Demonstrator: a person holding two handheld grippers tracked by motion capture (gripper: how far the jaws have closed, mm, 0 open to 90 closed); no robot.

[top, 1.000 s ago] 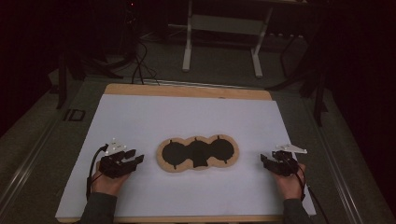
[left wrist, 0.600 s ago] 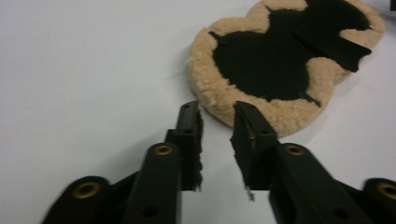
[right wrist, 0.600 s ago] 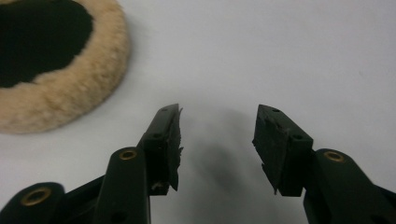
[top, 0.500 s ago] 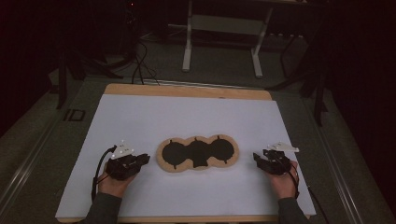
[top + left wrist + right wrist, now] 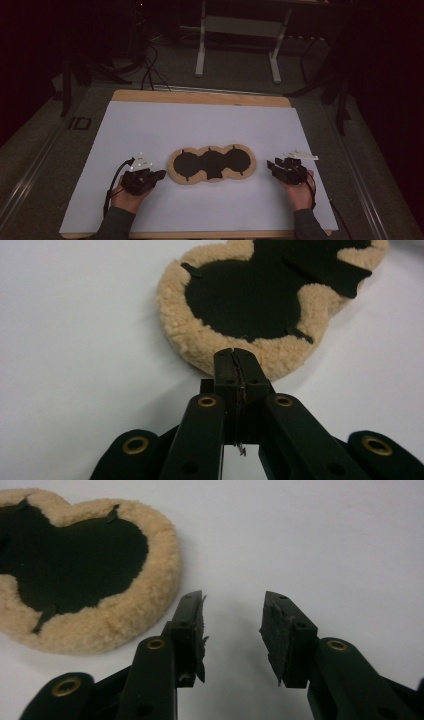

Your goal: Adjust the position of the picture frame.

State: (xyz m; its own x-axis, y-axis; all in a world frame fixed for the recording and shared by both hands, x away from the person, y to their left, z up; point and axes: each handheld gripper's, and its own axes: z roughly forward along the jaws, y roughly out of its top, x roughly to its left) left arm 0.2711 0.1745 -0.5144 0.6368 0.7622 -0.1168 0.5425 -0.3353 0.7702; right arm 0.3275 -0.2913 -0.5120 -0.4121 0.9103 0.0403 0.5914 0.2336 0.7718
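Fleece pad (image 5: 212, 164) edge lies just ahead of left gripper (image 5: 159, 174).

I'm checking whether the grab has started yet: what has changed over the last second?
Both hands have moved in toward the fleece pad. The left gripper has closed its jaws, now shut at the pad's edge with nothing visibly between them. The right gripper has been closing, its jaws still apart over bare table beside the pad. The pad lies where it was.
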